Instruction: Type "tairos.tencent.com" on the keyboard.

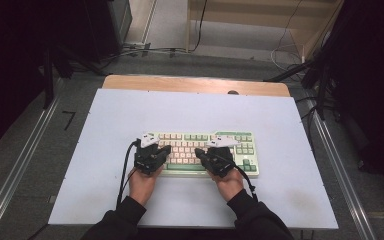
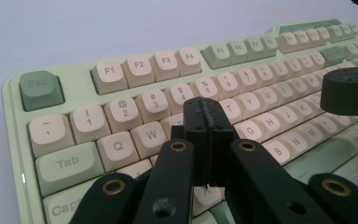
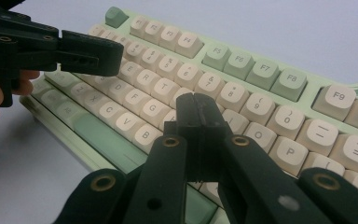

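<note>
While both hands are resting at the lower middle of the high view, the person is holding the left tool [image 1: 152, 150] and the right tool [image 1: 211, 156] over the near half of the keyboard [image 1: 200, 136], which is lying in the centre of the pale table [image 1: 105, 110], its long side running left to right across the frame. Each tool is standing with its jaws pressed together and nothing between them; that is plain in both gripper views, where the black jaws are meeting flat in the middle of the picture.

In the left gripper view, the closed tip of the left tool [image 2: 205, 122] is hanging over the upper letter row, somewhere around the R and T keys; I cannot tell whether it is touching a cap or just above one. In the right gripper view, the right tool [image 3: 196, 112] is sitting over the middle of the letter block, near the H and J keys, with the left tool [image 3: 91, 57] poking in from the upper left of that frame.

To my eye they are typing, using the closed tips as fingers, and are in the middle of picking out keys. The next move is calling for a short, straight dab onto one chosen cap, with the tip centred so it is not catching a neighbour.
</note>
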